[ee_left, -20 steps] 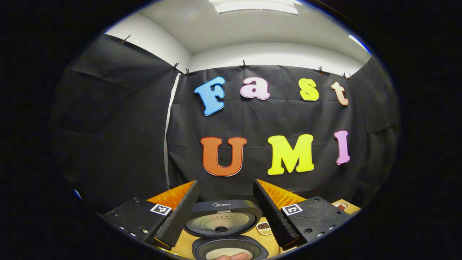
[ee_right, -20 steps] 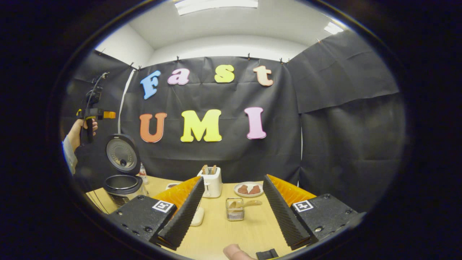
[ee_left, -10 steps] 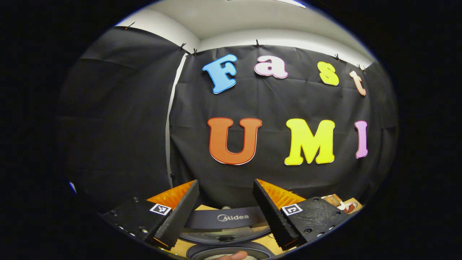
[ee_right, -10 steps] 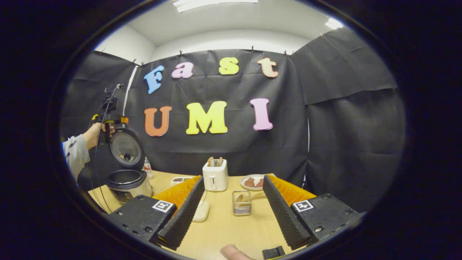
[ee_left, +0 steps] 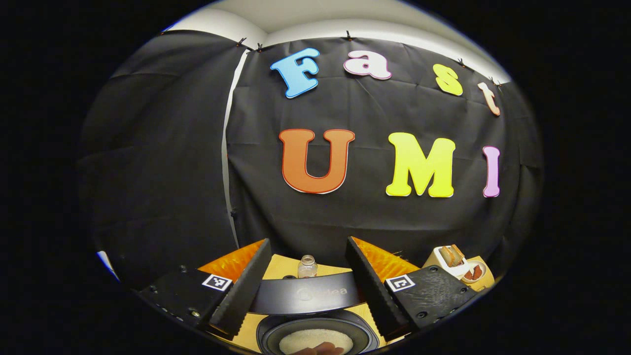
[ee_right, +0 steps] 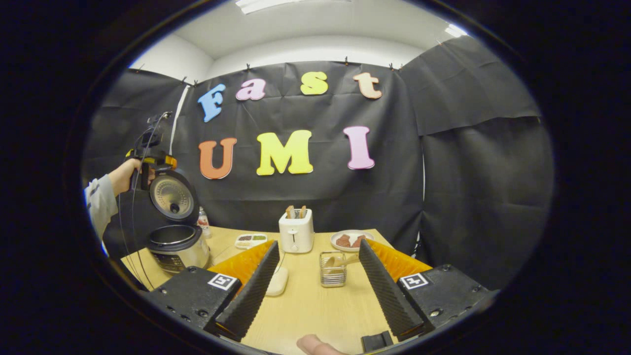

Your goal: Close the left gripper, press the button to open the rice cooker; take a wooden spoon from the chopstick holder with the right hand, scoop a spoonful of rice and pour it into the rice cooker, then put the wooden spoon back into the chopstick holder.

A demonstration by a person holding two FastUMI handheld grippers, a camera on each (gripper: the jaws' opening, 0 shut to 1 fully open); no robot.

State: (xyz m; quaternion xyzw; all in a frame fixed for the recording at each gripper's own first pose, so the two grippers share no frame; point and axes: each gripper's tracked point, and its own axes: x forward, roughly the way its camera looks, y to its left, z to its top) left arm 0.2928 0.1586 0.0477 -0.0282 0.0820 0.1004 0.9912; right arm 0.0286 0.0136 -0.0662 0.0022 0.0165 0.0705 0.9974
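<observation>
The rice cooker [ee_right: 176, 249] stands at the table's left with its lid [ee_right: 171, 197] raised. A hand holds my left gripper [ee_right: 154, 160] at the lid's top edge. In the left gripper view that gripper [ee_left: 308, 242] is open, with the lid's dark rim [ee_left: 305, 296] lying across between its fingers and the pot of white rice [ee_left: 315, 340] below. My right gripper [ee_right: 319, 244] is open and holds nothing above the table. Ahead of it stands the wire chopstick holder [ee_right: 333, 271] with the wooden spoon [ee_right: 341, 260] leaning in it.
A white toaster [ee_right: 296, 235] with bread, a plate of food [ee_right: 351, 240], a small compartment tray [ee_right: 251, 240] and a bottle [ee_right: 203, 223] stand along the back of the wooden table [ee_right: 310, 310]. A white oval object [ee_right: 277, 282] lies near my right gripper's left finger.
My left gripper has come down and forward to the top edge of the raised lid. The right gripper has edged toward the chopstick holder; both stay open.
</observation>
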